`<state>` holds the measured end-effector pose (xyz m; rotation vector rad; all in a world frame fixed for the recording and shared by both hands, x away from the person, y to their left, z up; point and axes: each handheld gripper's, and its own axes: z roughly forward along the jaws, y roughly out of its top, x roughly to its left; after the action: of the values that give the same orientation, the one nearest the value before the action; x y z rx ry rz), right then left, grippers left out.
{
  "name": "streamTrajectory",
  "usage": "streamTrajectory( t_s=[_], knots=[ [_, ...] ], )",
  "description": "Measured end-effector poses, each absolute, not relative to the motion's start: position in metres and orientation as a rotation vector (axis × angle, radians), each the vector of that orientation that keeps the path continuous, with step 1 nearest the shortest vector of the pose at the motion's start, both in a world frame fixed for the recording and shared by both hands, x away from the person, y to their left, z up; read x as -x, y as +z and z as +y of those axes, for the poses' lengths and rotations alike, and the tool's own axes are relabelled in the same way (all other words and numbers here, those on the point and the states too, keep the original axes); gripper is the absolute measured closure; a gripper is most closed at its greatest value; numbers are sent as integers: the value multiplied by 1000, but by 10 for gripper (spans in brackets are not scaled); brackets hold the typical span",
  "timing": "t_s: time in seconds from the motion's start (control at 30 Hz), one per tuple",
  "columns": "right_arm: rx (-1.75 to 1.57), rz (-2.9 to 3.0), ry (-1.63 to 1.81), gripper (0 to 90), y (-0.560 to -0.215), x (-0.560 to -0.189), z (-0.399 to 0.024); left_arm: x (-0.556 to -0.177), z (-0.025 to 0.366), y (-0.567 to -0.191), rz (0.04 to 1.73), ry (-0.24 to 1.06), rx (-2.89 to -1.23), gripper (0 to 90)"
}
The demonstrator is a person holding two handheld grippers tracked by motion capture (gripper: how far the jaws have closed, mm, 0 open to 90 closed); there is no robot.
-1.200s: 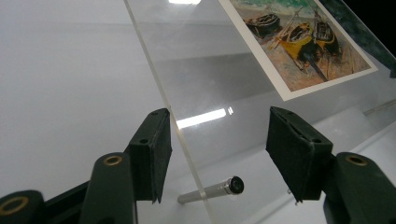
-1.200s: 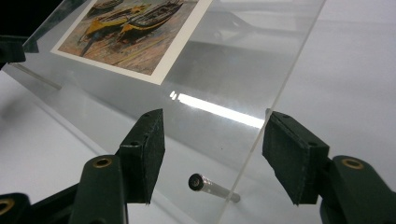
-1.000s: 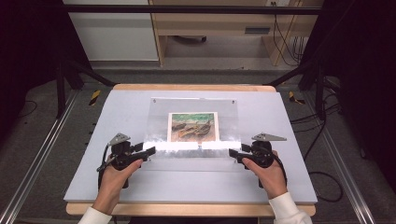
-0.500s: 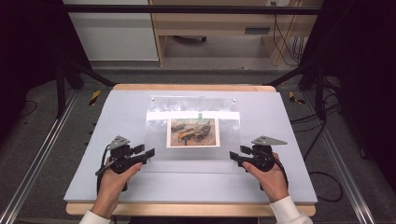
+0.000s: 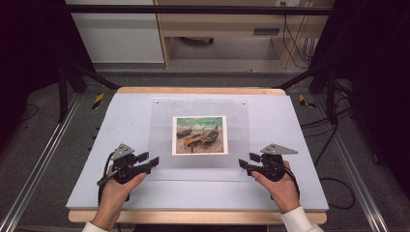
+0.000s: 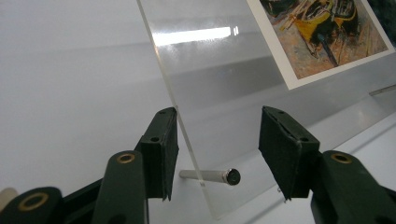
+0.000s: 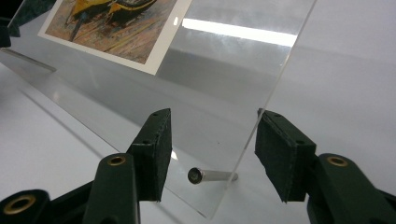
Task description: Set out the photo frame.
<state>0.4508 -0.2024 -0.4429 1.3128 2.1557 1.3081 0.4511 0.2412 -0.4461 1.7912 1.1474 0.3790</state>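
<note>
A clear acrylic sheet (image 5: 162,123) lies over a picture of boats (image 5: 199,135) in the middle of the table. My left gripper (image 5: 150,160) is at the sheet's near left corner and my right gripper (image 5: 246,162) at its near right corner. In the left gripper view the left gripper (image 6: 217,149) is open, with the sheet's edge (image 6: 187,135) and a metal pin (image 6: 210,176) between the pads. The right gripper (image 7: 210,149) is also open around the sheet's corner (image 7: 243,149) and its pin (image 7: 212,176). Both pairs of jaws have just been closing.
The pale grey board (image 5: 290,125) on the wooden table carries the sheet, with bare room on both sides. Two small fixings (image 5: 156,102) mark the sheet's far corners. Black stands, cables and metal rails flank the table.
The bright glare band on the sheet moved from its near edge to its far edge and has gone; the sheet's tilt changed and the picture looks larger. Both hands stayed about in place.
</note>
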Motion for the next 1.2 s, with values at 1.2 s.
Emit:
streamTrajectory(
  t_s=[1.2],
  knots=[
    [-1274,2145,1287,593,-443,-434,-206,-435,244,-447,1129,404,-1834,568]
  ],
)
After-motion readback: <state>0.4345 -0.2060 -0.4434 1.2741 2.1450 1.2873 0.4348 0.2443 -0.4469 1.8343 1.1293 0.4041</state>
